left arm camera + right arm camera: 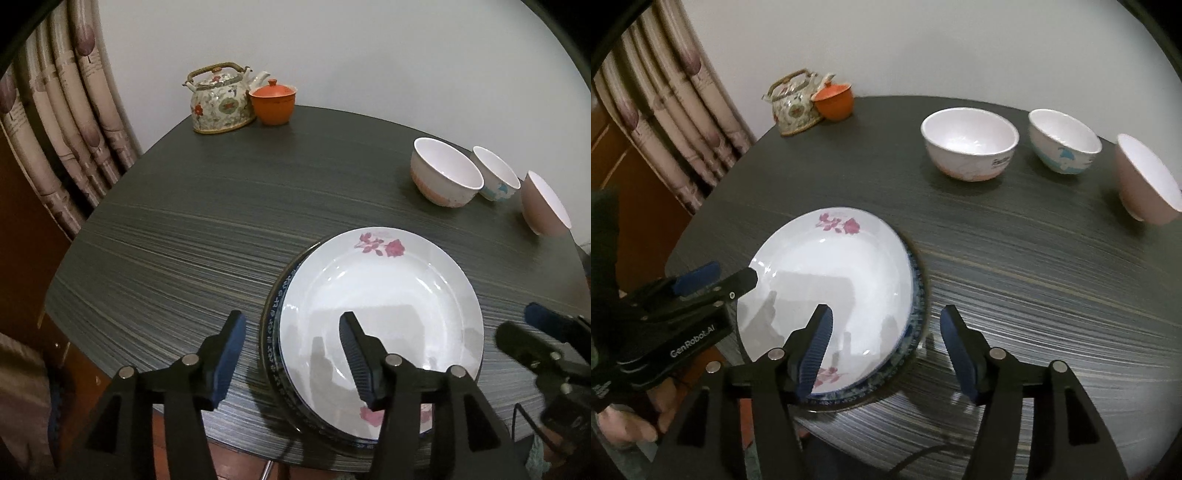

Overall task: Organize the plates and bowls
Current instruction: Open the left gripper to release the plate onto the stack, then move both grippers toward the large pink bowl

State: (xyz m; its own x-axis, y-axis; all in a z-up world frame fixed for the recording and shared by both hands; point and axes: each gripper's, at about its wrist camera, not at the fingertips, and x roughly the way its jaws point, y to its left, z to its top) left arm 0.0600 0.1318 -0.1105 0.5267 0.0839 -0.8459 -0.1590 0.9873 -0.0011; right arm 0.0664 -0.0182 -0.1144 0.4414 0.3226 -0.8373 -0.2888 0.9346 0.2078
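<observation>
A white plate with pink flowers (380,295) (827,273) lies stacked on a blue-patterned plate (273,325) (916,314) near the table's front edge. Three bowls stand at the right: a white-pink bowl (445,171) (969,144), a white bowl with blue print (495,173) (1063,140), and a pink bowl (545,203) (1148,181). My left gripper (293,354) is open and empty over the stack's left rim; it also shows in the right wrist view (716,277). My right gripper (886,350) is open and empty over the stack's right rim, and shows in the left wrist view (517,325).
A floral teapot (221,99) (794,103) and an orange lidded cup (273,101) (834,98) stand at the far edge of the dark round table (184,240) (1034,277). A curtain (62,122) hangs at the left beyond the table.
</observation>
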